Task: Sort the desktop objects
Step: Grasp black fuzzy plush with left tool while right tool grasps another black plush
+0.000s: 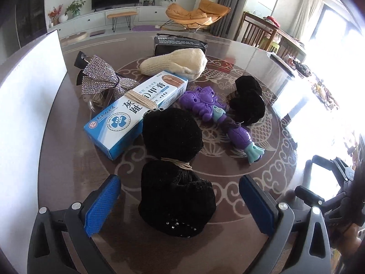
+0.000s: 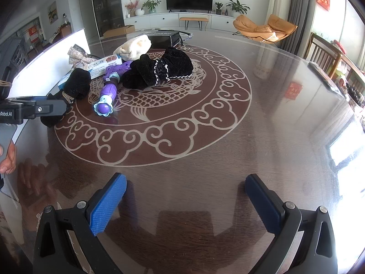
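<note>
The black velvet bundle [image 1: 175,178], tied at its waist with tan string, lay at lower centre of the left wrist frame, its near lobe between the blue pads of the left gripper [image 1: 180,203], whose jaws were spread wide on either side without touching it. Just behind it, toward centre left, the blue medicine box [image 1: 134,114] lay against the bundle's far lobe, with the purple toy [image 1: 214,114] to the right and a second black velvet piece [image 1: 248,100] beyond that; the cream knitted sock [image 1: 173,64] and the rhinestone bow [image 1: 102,77] sat further up the frame. To take the bundle well, the pads would probably do best closing on the near lobe or just at the string, low enough to catch the soft cloth fully, then lifting straight up so the far lobe would not drag the box. In the right wrist frame the right gripper [image 2: 186,203] hung at the bottom with jaws apart and nothing between them, over bare table [image 2: 262,137], well clear of the pile at upper left.
</note>
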`<action>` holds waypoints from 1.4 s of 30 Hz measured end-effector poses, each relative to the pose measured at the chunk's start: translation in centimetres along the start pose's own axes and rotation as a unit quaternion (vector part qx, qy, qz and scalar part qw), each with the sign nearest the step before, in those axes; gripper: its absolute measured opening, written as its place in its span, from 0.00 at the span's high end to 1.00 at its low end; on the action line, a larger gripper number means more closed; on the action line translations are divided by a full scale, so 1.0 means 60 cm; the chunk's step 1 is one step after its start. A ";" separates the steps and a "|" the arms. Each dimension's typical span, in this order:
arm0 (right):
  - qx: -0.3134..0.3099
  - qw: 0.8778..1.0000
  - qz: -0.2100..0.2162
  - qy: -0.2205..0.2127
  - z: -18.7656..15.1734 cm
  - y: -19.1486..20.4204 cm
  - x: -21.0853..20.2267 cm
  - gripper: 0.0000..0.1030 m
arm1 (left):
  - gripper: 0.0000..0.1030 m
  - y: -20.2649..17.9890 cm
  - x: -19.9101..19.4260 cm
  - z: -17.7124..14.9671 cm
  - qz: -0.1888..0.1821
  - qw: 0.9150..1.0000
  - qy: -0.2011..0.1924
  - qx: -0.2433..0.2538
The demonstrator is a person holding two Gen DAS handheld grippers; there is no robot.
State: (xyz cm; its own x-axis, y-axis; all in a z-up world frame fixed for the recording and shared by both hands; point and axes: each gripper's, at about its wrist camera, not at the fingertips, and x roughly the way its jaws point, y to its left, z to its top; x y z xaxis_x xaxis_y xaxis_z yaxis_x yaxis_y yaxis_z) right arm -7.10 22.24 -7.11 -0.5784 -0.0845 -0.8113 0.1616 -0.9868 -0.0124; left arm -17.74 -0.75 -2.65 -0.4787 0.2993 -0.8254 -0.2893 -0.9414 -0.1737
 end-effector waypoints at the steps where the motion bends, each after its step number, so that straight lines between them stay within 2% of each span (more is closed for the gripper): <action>1: 0.000 1.000 0.000 0.000 0.000 0.000 0.000 0.00 | 0.00 0.006 0.003 0.004 -0.005 1.000 -0.001 -0.015; 3: 0.000 1.000 0.000 0.000 0.000 0.000 0.000 0.00 | 0.00 0.018 0.018 0.012 -0.009 0.999 0.006 -0.045; 5: 0.000 1.000 0.000 0.000 0.000 0.000 -0.001 0.00 | 0.00 0.016 0.024 0.020 0.009 0.999 -0.010 -0.047; 6: 0.000 1.000 0.000 0.000 0.000 0.000 0.000 0.00 | 0.00 0.014 0.031 0.024 0.019 0.999 -0.005 -0.049; 9: 0.000 1.000 0.000 0.000 0.000 0.000 -0.001 0.00 | 0.00 -0.003 0.045 0.031 0.060 0.997 -0.003 -0.037; 11: 0.000 1.000 0.000 0.000 -0.001 0.000 0.000 0.00 | 0.00 -0.022 0.059 0.031 0.105 0.994 0.009 -0.002; 12: 0.000 1.000 0.000 0.000 0.000 0.000 -0.001 0.00 | 0.00 -0.030 0.059 0.029 0.108 0.994 -0.002 0.012; 14: 0.000 1.000 0.000 0.000 -0.001 0.000 0.000 0.00 | 0.00 -0.027 0.060 0.026 0.100 0.995 -0.006 0.008; 24: 0.000 1.000 0.000 0.000 0.000 0.003 0.001 0.00 | 0.00 -0.021 0.051 0.015 0.097 0.995 -0.003 0.018; 26: 0.000 1.000 0.000 0.000 0.000 0.003 0.001 0.00 | 0.00 -0.016 0.043 0.007 0.107 0.994 -0.008 0.011; 28: 0.000 1.000 0.000 0.000 0.000 0.002 0.001 0.00 | 0.16 -0.009 0.031 0.000 0.116 0.993 -0.024 -0.002; 29: 0.000 1.000 0.001 0.000 0.000 0.002 0.001 0.00 | 0.31 -0.005 0.023 -0.006 0.119 0.992 -0.031 -0.006; 30: 0.001 1.000 0.001 0.000 0.000 0.002 0.001 0.00 | 0.40 0.000 0.017 -0.011 0.119 0.992 -0.036 -0.009; 32: 0.000 1.000 0.002 0.000 0.000 0.002 0.001 0.00 | 0.47 0.007 0.006 -0.022 0.117 0.992 -0.042 -0.015; 34: 0.007 1.000 0.018 0.008 0.011 -0.003 0.004 0.00 | 0.47 0.012 0.001 -0.029 0.110 0.993 -0.043 -0.017; 36: 0.058 0.996 0.070 0.008 0.041 -0.023 0.009 0.00 | 0.47 0.010 0.002 -0.027 0.111 0.993 -0.043 -0.016; 40: 0.180 0.976 0.122 0.016 0.142 -0.058 0.038 0.01 | 0.46 0.011 0.004 -0.025 0.117 0.992 -0.044 -0.014; 42: 0.205 0.968 0.140 0.039 0.195 -0.051 0.069 0.04 | 0.47 0.007 0.004 -0.027 0.116 0.992 -0.044 -0.015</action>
State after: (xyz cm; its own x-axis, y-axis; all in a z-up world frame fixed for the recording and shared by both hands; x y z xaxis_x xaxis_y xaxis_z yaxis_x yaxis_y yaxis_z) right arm -19.36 23.32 -3.58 -0.4937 -0.3625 -0.7905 -0.0367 -0.8995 0.4354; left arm -16.64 -1.32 -3.80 -0.6009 0.0859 -0.7947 -0.1396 -0.9902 -0.0015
